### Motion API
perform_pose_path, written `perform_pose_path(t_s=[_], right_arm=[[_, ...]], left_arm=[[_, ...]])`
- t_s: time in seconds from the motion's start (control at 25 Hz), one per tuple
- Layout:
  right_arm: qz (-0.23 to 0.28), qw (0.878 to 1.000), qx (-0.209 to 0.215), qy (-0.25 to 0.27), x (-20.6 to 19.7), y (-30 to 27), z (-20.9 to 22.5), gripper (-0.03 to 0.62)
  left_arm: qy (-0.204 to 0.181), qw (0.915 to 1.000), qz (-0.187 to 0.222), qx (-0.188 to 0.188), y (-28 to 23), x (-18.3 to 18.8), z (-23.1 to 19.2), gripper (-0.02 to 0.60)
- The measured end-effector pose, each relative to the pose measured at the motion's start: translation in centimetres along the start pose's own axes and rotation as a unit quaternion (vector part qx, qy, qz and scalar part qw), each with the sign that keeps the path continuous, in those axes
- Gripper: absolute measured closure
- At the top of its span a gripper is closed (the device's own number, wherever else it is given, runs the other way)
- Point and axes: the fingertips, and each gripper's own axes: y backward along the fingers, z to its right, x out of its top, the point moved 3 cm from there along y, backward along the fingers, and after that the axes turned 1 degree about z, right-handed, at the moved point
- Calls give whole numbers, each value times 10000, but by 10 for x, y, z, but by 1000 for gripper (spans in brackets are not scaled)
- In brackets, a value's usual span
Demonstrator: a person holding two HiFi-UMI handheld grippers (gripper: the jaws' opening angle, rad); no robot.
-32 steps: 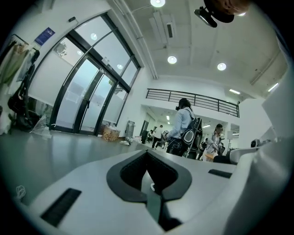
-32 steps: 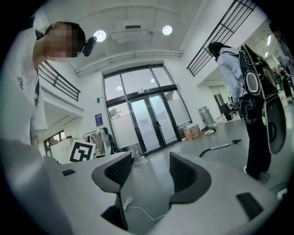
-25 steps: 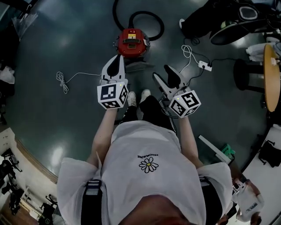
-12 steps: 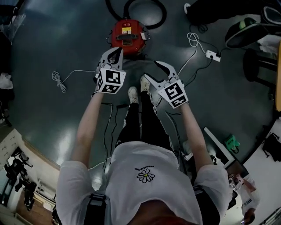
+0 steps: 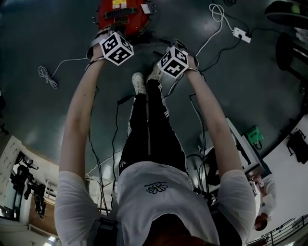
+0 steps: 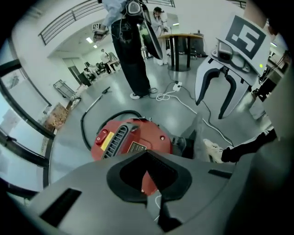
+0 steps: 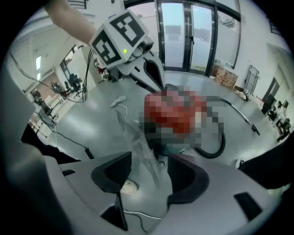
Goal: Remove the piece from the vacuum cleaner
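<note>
Vacuum cleaner (image 5: 122,12) sits on the dark floor, at the top edge of the head view. It is red and round, with a yellow label, a black grille on top and a black hose (image 6: 87,128) curling behind it. The clear piece (image 7: 138,137) stands tilted just beside the vacuum cleaner, on the side by the person's white shoes (image 5: 138,82). It is thin and see-through.

Both arms are stretched out straight in front of the person. The left gripper (image 6: 146,151) hangs over the vacuum cleaner with its jaw tips together and nothing in them. The right gripper (image 7: 149,154) is near the piece. Its jaws are wide apart, and the piece shows in the gap between them, but they are not squeezing it.

Half a second ago the arms were bent more and the grippers were lower in the head view, with the whole vacuum cleaner showing above them. Now the grippers are right by it. The right jaws were apart then too.

A white cable (image 5: 48,77) lies on the floor to the left, well apart.
</note>
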Motion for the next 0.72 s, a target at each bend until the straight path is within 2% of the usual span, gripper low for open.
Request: perform_pose_path(t_s=[0.2,0.4,0.44,0.52,0.6,0.72], right_arm=[[-783,9949,304,565,-21,-52,-9,342],[-1614,9833,500,681,-44,-75,-17,344],[-1700,9812,420,814,-45,-76,-17,365],[-1785,9777,105,1097,-44,-78,-12,507],[-1785,9767,-92,1189,-42,-79,-6,538],[-1700,9784,-103,1176,-44,-79,-8,554]], left_arm=[[-401,9972,-593,-226,-32,-15,10,577],[-114,9981,-462,-398,-30,-12,7,577],[-114,9978,-462,-451,-30,-13,8,577],[-158,9968,-518,-582,-30,-14,8,577],[-175,9955,-597,-708,-30,-15,8,577],[-258,9950,-626,-739,-31,-12,7,577]])
